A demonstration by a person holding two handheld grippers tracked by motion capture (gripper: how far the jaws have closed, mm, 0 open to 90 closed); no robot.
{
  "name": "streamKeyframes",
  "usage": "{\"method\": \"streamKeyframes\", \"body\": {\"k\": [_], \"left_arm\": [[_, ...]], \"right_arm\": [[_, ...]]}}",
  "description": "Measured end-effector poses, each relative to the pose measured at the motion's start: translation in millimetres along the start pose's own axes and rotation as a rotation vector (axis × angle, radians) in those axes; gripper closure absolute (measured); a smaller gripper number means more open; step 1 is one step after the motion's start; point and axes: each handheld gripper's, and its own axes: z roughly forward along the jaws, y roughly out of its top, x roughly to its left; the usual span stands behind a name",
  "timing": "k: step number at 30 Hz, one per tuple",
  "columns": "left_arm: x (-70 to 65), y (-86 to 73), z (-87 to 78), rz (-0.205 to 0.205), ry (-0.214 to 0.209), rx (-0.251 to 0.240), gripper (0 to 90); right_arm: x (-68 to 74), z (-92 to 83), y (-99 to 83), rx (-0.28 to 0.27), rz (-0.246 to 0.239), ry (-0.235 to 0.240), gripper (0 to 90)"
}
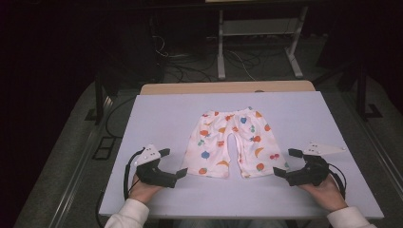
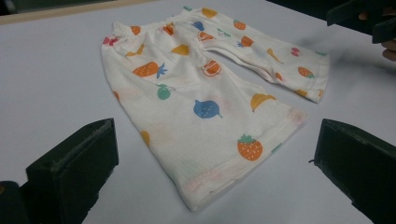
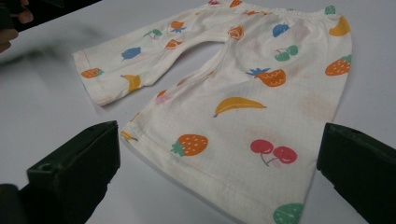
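From the high view we see a pair of small white trousers (image 1: 231, 142) with a fruit print lying flat in the middle of the white table (image 1: 157, 114), the waistband on the far side and the two leg hems on the near side. The left gripper (image 1: 172, 163) rests on the table just beside the left leg hem, and the right gripper (image 1: 288, 163) rests just beside the right leg hem; both have their jaws spread wide and nothing is between them. This view also gives us the hands (image 1: 142, 189), the light sleeves and the dark floor with cables (image 1: 190, 66) beyond the table. The left gripper view brings us close to the left leg of the trousers (image 2: 205, 102), where a strawberry (image 2: 250, 147) sits near the hem, and the cloth lies ahead of the open jaws without touching them. The right gripper view shows the other leg (image 3: 252, 116), with a banana (image 3: 238, 104) and cherries (image 3: 273, 151), and there the hem reaches down between the two jaws.
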Motion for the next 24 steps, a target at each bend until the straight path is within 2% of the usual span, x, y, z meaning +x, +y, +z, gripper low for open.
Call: {"method": "streamKeyframes", "body": {"k": [24], "left_arm": [[-1.8,0.7,0.5,0.007,0.0,0.001,0.0]], "right_arm": [[2.7,-0.2,1.2,-0.002,-0.002,0.002,0.0]]}}
